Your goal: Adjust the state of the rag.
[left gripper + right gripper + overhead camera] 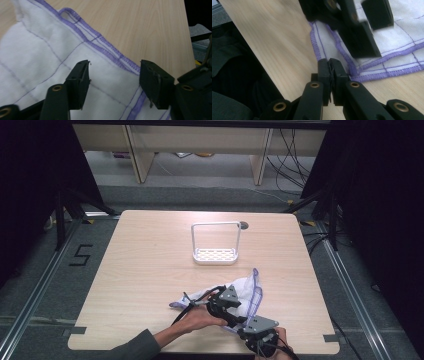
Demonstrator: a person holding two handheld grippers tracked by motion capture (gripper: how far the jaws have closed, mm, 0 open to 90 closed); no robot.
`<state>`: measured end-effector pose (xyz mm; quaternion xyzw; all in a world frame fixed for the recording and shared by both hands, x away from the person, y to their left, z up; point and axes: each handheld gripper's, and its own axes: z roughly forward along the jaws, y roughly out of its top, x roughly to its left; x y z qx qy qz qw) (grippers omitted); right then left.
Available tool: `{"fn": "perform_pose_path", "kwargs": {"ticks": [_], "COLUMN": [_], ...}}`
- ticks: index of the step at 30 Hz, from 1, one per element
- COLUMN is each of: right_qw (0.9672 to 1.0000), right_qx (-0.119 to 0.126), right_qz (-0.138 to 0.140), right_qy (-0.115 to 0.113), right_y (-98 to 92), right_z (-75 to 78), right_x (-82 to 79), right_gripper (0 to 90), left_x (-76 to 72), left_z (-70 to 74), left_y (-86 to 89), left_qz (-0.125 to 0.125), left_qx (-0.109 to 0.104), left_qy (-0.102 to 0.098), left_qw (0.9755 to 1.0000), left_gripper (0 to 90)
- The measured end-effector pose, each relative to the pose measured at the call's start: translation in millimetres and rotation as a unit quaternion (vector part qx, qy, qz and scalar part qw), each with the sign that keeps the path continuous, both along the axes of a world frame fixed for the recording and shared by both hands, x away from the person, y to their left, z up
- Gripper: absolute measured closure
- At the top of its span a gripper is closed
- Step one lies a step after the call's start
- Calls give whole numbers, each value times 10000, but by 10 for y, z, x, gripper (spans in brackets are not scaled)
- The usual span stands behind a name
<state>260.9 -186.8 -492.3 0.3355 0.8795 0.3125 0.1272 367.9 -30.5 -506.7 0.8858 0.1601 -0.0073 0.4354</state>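
Lower centre: your left gripper (113, 75), jaws parted, straddles the cloth (37, 57) hem. Your right gripper (330, 75) pinches its corner, just beside.

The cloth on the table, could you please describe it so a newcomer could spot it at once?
On the wooden table, look at the near edge, in front of the white wire rack. The cloth lies crumpled there: white, soft, with purple stitched edging and thin purple grid lines, unlike the rigid rack.
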Motion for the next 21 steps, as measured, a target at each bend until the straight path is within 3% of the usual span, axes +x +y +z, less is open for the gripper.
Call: {"fn": "perform_pose_path", "kwargs": {"ticks": [2, 3, 4, 7, 11, 16, 17, 21], "right_qw": [10000, 10000, 10000, 10000, 10000, 9998, 9999, 9996], "right_qx": [1, -33, -31, -5, 0, 72, 112, 189], "right_qz": [-8, 48, 43, 48, 51, 105, -13, -176], "right_qy": [-27, -69, -68, -53, -46, -153, -74, -149], "right_y": [5, -6, -8, -13, -19, -80, -98, -263], "right_z": [-3, 1, 1, 7, 17, 58, 75, 136], "right_x": [-6, 7, 7, 4, 2, 1, -18, -41], "right_gripper": [881, 881, 881, 881, 881, 881, 881, 882], "left_x": [-10, -20, -13, 45, 105, 314, 375, 582], "left_z": [-39, -64, -59, -3, 87, 298, 341, 464], "left_y": [-58, -80, -78, -7, 99, 419, 516, 896], "left_qz": [-68, -72, -60, 51, 178, 539, 676, 1120], "left_qx": [97, 224, 245, 136, -19, -226, -292, -510], "left_qy": [-69, -245, -331, -310, -359, -449, -458, -392], "left_qw": [9999, 9994, 9991, 9994, 9992, 9973, 9962, 9916], "left_gripper": [589, 589, 662, 867, 877, 880, 880, 881]}}
